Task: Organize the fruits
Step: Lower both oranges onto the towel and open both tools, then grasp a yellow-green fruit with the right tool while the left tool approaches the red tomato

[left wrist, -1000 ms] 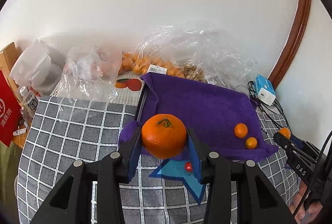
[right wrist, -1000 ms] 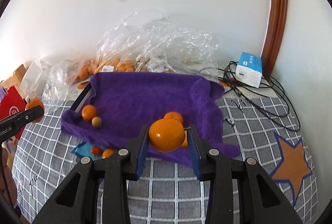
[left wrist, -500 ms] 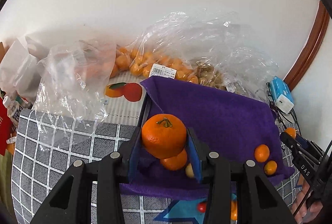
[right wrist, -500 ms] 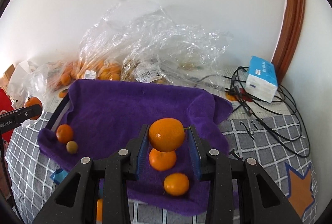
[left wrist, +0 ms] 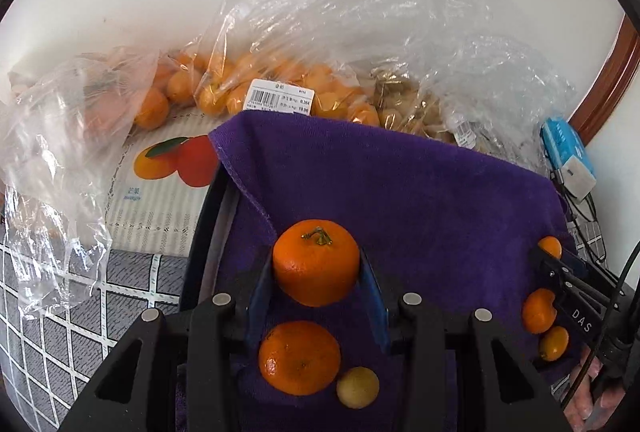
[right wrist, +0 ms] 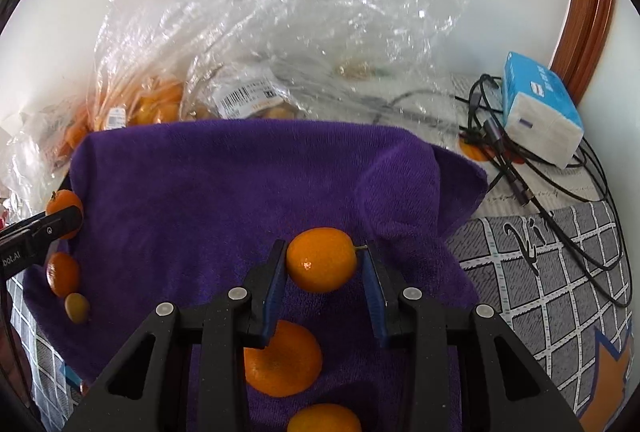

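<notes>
My left gripper [left wrist: 316, 272] is shut on an orange tangerine [left wrist: 316, 266] with a stem, held over the left part of a purple towel [left wrist: 400, 184]. Below it on the towel lie another tangerine [left wrist: 299, 357] and a small yellow fruit [left wrist: 357, 387]. My right gripper [right wrist: 322, 264] is shut on a smaller orange [right wrist: 321, 259] above the towel [right wrist: 224, 192]; two oranges [right wrist: 283, 362] lie under it. The left gripper's fingers [right wrist: 40, 232] show at the left edge of the right wrist view with the tangerine [right wrist: 64, 203]. The right gripper's fingers [left wrist: 568, 292] show at the right edge of the left wrist view.
Clear plastic bags of oranges [left wrist: 248, 88] and other goods [right wrist: 304, 44] crowd the wall behind the towel. A fruit-printed box [left wrist: 160, 184] lies left, a blue tissue pack [right wrist: 540, 112] and black cables [right wrist: 540, 184] right. A grey checked cloth [right wrist: 552, 272] covers the table.
Both grippers have moved forward and down over the purple towel with their fruit still gripped. The towel and the bags behind it now look much closer; fruit on the towel now lies beneath the fingers.
</notes>
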